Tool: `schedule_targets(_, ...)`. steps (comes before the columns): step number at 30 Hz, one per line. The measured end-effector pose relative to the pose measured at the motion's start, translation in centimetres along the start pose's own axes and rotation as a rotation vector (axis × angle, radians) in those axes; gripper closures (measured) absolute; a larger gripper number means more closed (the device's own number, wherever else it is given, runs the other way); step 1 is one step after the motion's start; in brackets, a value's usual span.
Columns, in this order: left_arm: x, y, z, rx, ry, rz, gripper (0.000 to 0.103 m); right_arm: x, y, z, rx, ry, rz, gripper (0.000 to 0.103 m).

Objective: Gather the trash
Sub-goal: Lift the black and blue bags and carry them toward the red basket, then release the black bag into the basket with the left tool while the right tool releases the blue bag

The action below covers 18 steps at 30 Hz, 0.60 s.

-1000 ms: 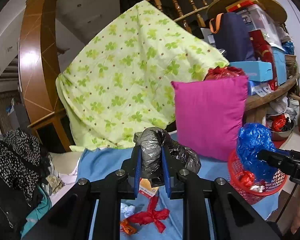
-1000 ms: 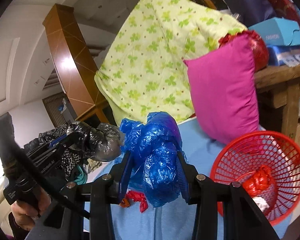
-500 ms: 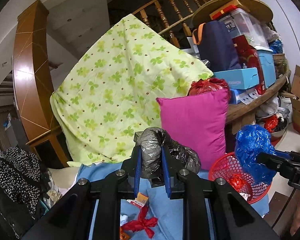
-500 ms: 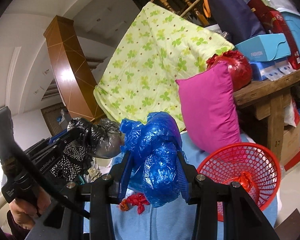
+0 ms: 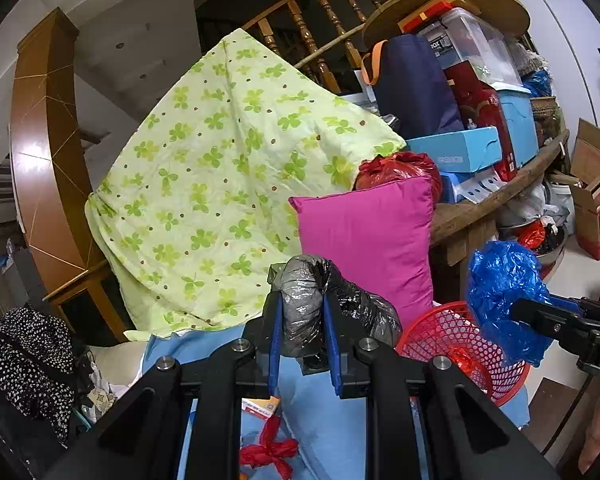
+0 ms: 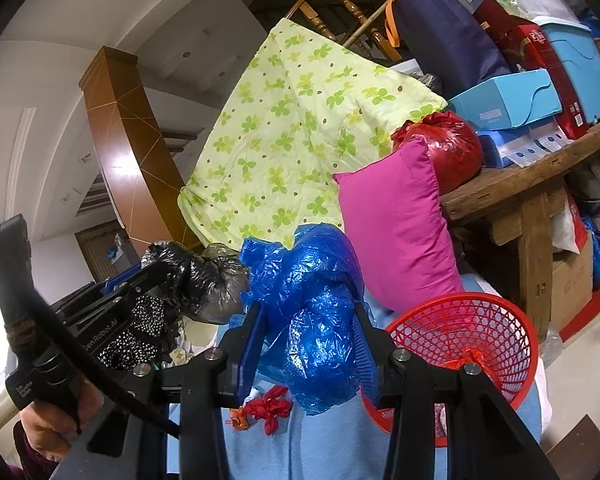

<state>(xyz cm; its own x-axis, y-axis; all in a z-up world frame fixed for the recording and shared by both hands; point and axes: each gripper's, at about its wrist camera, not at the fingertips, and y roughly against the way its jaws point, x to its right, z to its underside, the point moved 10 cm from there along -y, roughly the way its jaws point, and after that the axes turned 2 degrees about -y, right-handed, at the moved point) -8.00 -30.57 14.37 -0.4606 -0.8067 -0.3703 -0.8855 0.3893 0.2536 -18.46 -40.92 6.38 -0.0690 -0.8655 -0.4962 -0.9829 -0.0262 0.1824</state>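
My left gripper point(image 5: 300, 340) is shut on a crumpled grey-black plastic bag point(image 5: 320, 304), held in the air above the blue sheet point(image 5: 324, 424). It also shows in the right wrist view point(image 6: 204, 280) at the left. My right gripper point(image 6: 306, 344) is shut on a crumpled blue plastic bag point(image 6: 312, 312), held above and left of the red mesh basket point(image 6: 472, 328). The blue bag shows in the left wrist view point(image 5: 504, 296) just over the basket point(image 5: 440, 332). Red trash lies inside the basket. A red wrapper point(image 6: 268, 408) and a small box point(image 5: 260, 406) lie on the sheet.
A magenta pillow point(image 5: 372, 248) and a green clover quilt point(image 5: 228, 184) stand behind the sheet. A wooden table point(image 6: 520, 184) at the right is piled with boxes and a red bag point(image 6: 444, 148). Dotted black clothing point(image 5: 24, 360) lies at the left.
Both grippers have risen with their bags; the sheet and basket sit lower in view. The right gripper has moved closer over the basket.
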Motion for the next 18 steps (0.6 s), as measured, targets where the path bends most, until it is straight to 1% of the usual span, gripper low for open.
schedule_targets(10,2.5,-0.7,-0.4,-0.011,-0.023,0.033,0.082,1.7,1.2,-0.4,0.023,-0.009,0.031,0.058)
schedule_targets(18,4.3,-1.1,-0.6,-0.013,-0.044,0.052,0.082,3.6,2.1,-0.4,0.030,-0.040,0.055,0.058)
